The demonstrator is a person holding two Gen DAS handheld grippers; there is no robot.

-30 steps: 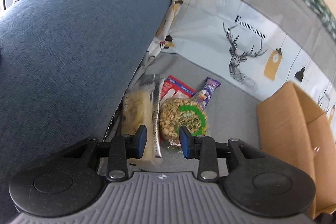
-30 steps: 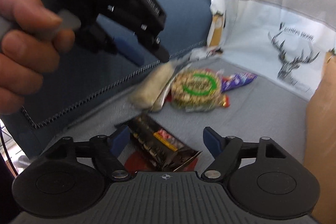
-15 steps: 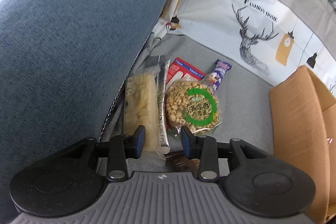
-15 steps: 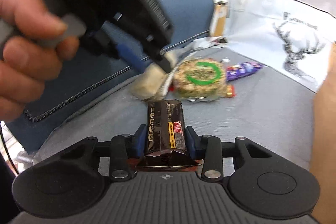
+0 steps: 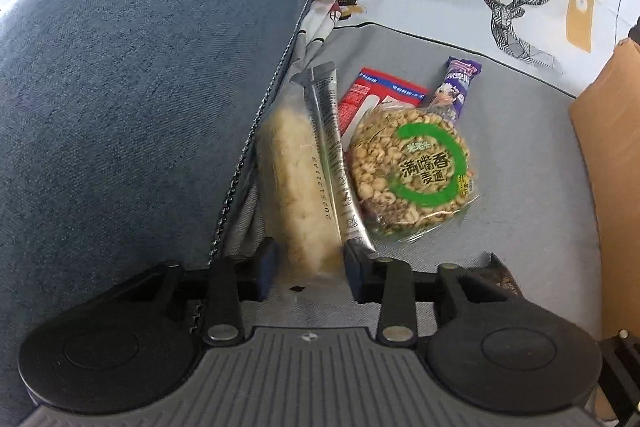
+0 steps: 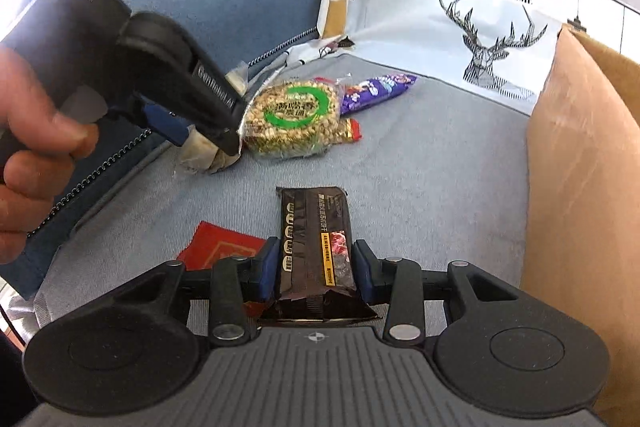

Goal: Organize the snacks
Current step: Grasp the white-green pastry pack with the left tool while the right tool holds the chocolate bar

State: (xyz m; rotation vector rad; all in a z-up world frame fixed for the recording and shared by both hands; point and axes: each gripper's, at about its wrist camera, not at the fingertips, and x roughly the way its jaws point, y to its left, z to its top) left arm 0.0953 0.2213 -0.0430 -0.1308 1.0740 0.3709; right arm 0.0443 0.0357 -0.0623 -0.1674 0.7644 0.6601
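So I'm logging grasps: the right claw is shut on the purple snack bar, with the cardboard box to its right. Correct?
Not quite. The right claw is shut on the dark brown bar, not the purple one, which lies untouched farther back beside the round puffed-grain pack. The right wrist view shows this. The cardboard box is indeed to its right.

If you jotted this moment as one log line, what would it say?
left gripper: closing around pale snack bar | right gripper: shut on dark snack packet | cardboard box: beside
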